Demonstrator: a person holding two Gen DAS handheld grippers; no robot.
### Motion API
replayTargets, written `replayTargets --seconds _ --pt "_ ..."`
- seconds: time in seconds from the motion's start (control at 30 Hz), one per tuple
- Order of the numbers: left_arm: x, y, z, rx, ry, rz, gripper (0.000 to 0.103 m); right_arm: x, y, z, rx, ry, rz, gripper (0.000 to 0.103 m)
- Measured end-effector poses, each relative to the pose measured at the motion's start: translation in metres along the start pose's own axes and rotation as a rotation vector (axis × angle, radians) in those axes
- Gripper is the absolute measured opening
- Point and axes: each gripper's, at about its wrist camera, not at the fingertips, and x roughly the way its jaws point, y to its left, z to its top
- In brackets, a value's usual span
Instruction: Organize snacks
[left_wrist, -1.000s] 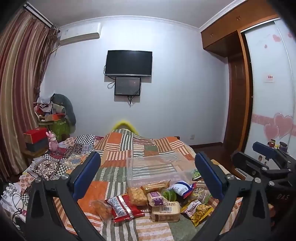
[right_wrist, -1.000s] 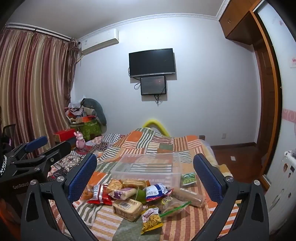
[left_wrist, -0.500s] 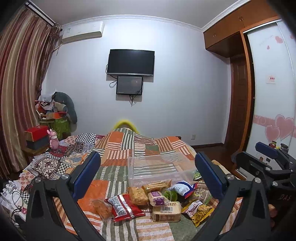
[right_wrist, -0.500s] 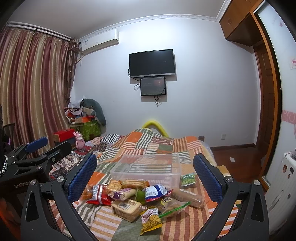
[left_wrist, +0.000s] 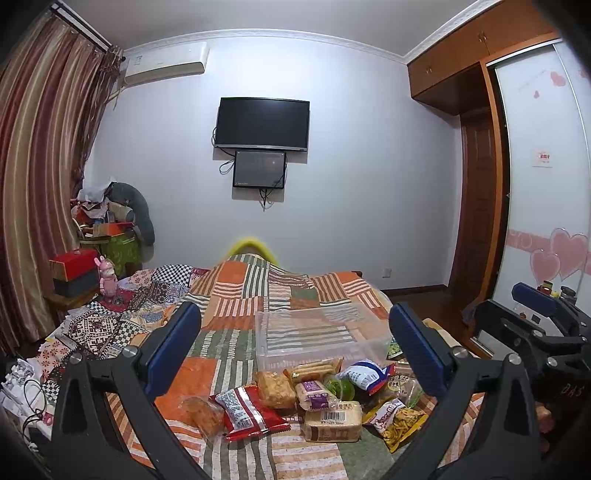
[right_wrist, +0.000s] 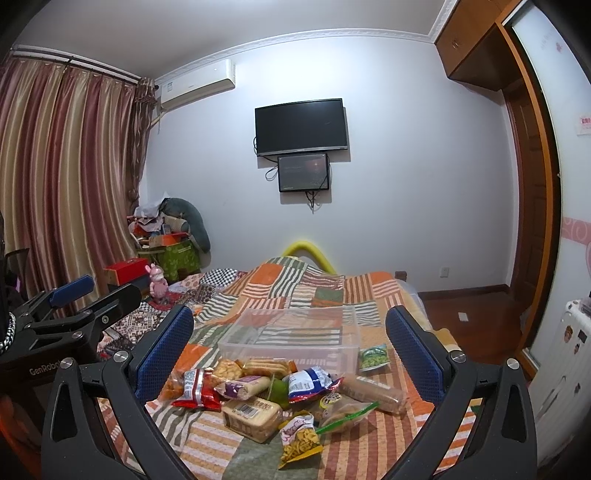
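This is a home bedroom. A bed fills the middle, spread with a striped patchwork quilt in orange, green and white. On the far wall hangs a dark TV with a smaller screen under it, cables dangling. An air conditioner sits high near the corner, next to long striped curtains. To the right stands a wooden wardrobe with a sliding door decorated with pink hearts. In the left corner, clothes and boxes are piled up, with a pink toy rabbit in front.
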Motion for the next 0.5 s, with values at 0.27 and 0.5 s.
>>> replayTargets --seconds 0.27,0.5 --pt "-0.0014 0.0010 0.0011 -0.005 -0.006 0.004 0.103 0.0005 0.0003 -0.0012 0.001 0.001 -0.002 0.103" --pt "0.0003 -0.0001 -0.0008 -0.006 -0.004 0.003 0.103 0.0006 -0.0009 -0.0017 0.007 0.001 -0.002 0.103"
